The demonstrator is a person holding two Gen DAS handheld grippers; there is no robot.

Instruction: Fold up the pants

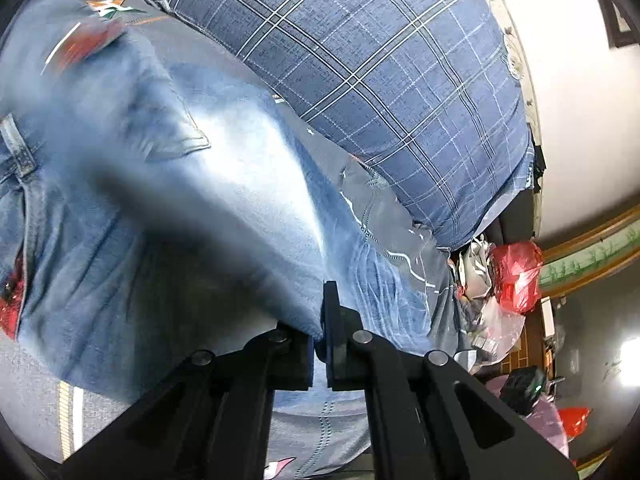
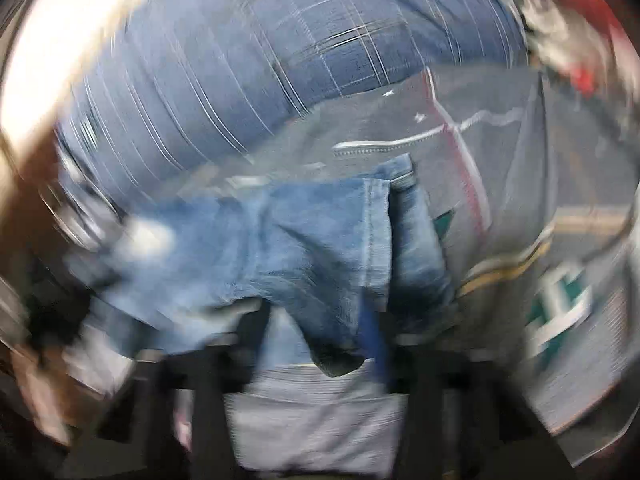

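Observation:
Faded blue jeans (image 1: 168,184) lie on a grey patterned bedsheet (image 1: 384,216); a back pocket and belt loops show at the left. My left gripper (image 1: 320,344) is shut on a fold of the denim, which hangs blurred in front of the lens. In the right wrist view the picture is heavily motion-blurred. The jeans (image 2: 320,248) drape over my right gripper (image 2: 324,344), with a leg hem at the upper right. Its fingers are dark smears partly hidden by the denim, so their state is unclear.
A large blue plaid pillow or duvet (image 1: 380,72) lies behind the jeans; it also shows in the right wrist view (image 2: 280,64). Red plastic bags (image 1: 516,276) and clutter sit beside the bed at right. A white wall (image 1: 580,120) stands beyond.

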